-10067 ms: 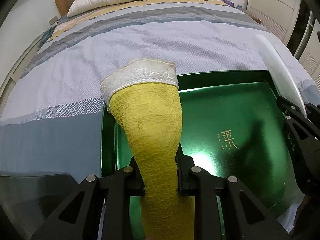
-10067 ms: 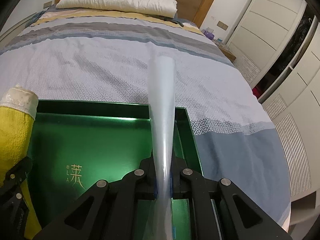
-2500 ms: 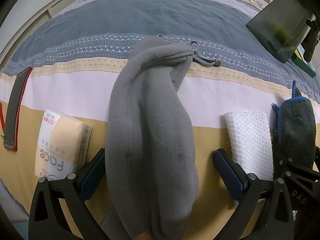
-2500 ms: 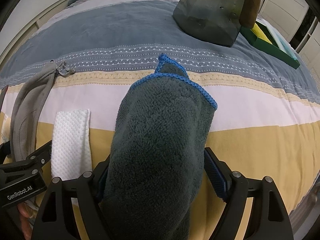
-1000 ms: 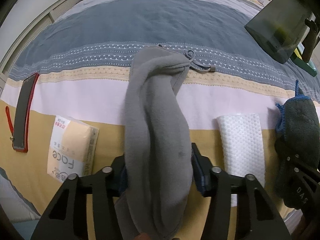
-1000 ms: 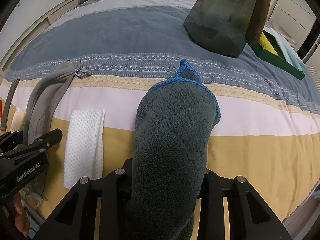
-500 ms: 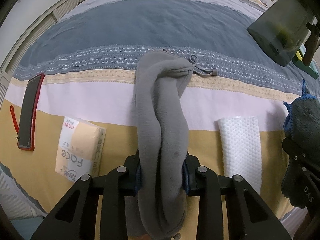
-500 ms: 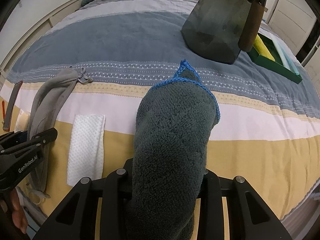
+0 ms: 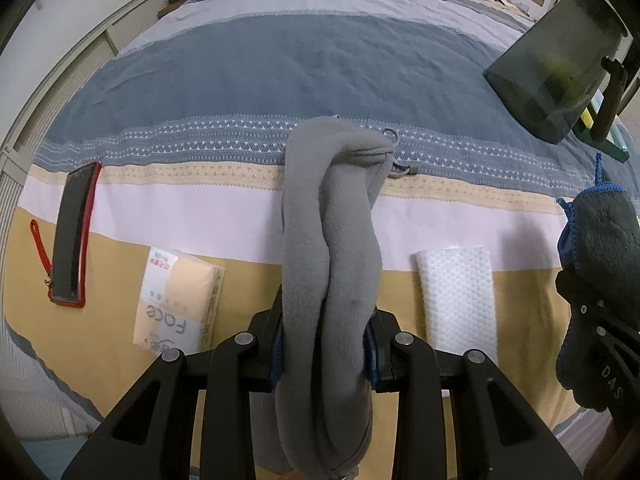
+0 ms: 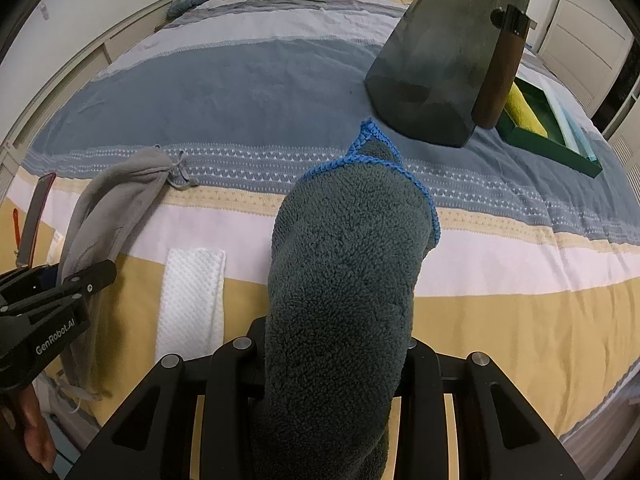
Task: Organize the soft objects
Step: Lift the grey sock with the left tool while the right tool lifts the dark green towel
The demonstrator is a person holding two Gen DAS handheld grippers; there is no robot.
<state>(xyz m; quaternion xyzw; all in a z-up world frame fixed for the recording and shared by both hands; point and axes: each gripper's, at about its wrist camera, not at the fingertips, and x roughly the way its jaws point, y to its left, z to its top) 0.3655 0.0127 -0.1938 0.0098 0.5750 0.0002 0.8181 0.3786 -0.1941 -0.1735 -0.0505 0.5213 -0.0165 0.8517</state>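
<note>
Right at the bottom of the left wrist view, the left gripper [image 9: 325, 344] is clamped on a grey fleece cloth [image 9: 328, 240], its jaws having just closed in on the bunched fabric, which now stands up between them and flops forward over the bed [image 9: 280, 80]. Over on the other side, the right gripper [image 10: 336, 344] is pinched tight on a dark fluffy towel [image 10: 348, 272] with blue edging, held the same way, the free end drooping ahead.

Both cloths look clear of the bedspread at the grip, so the job now, I'd say, is a clean carry. Lift high enough that the trailing ends don't drag, and keep the two hands apart so the fabrics don't tangle.

Just below and between the two, a white folded cloth [image 9: 456, 296] lies flat on the yellow stripe; mind it doesn't get swept along. To the left sit a tissue pack [image 9: 176, 300] and, further out, a phone [image 9: 74, 232] in a red case. Neither is in the way.

Further up the bed stands a dark jug [image 10: 448, 52] with a brown handle, and just behind it the green tray [image 10: 560, 136], already holding a yellow cloth [image 10: 524, 114]. That tray looks like the destination, so swing wide of the jug going in.
</note>
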